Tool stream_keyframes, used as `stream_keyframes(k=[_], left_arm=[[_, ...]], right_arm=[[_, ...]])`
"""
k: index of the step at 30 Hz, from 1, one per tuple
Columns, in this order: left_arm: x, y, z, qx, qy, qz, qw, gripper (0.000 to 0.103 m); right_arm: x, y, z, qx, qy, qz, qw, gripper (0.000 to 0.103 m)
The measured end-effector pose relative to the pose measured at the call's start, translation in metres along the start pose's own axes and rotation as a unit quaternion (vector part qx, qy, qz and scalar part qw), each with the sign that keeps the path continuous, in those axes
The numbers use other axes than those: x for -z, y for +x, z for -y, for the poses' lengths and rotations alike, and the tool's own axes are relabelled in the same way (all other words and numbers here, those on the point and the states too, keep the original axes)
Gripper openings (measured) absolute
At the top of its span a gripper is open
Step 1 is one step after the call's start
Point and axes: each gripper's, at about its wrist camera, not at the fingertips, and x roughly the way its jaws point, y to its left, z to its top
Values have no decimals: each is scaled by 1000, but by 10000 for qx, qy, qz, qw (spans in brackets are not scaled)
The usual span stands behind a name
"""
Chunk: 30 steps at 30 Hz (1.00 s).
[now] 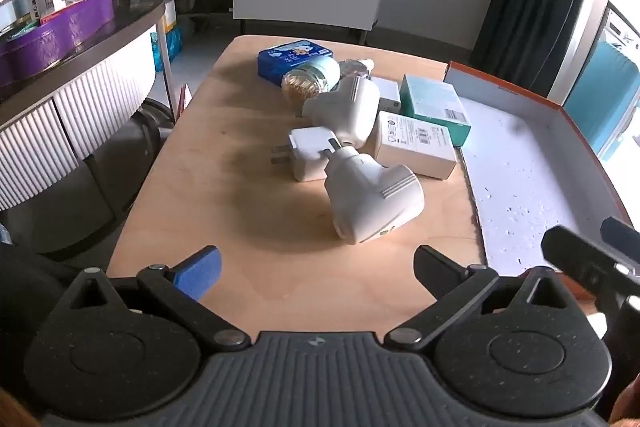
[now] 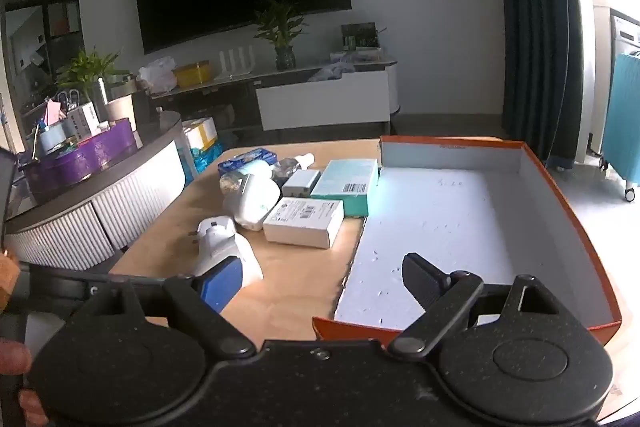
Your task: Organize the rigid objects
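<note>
Counter (image 1: 208, 163): a light wooden top on which every item is seen lying; nothing is judged to be sorted yet.
Box (image 2: 460, 211): an orange-rimmed tray with a white floor, set at the right side of the counter and seen bare (so the whole task is judged left to do).
Teal box (image 1: 434, 105): lying beside the tray's left wall, touching the white carton (image 1: 416, 143) in front of it.
White adapters: the near adapter (image 1: 372, 199) lies on its side closest to the left gripper, its nose against the flat plug (image 1: 310, 155); a second adapter (image 1: 348, 111) lies behind.
Blue box (image 1: 294, 61) and jar (image 1: 310, 79): at the far end of the pile, touching.
Left gripper (image 1: 316, 267): jaws spread wide, nothing between them, held above the counter short of the near adapter.
Right gripper (image 2: 320, 281): jaws released, nothing grasped, poised over the tray's near-left corner.
Views: the tray's whole floor is shown only by the right wrist; the flat plug's prongs are shown clearly only by the left.
</note>
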Motion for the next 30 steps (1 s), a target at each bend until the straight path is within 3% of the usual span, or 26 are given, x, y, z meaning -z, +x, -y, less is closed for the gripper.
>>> stream_keyframes(k=[30], left_arm=[[-4, 10, 8, 67, 7, -36, 10000, 103]], right_arm=[[3, 6, 1, -31, 46, -73, 10000, 102]])
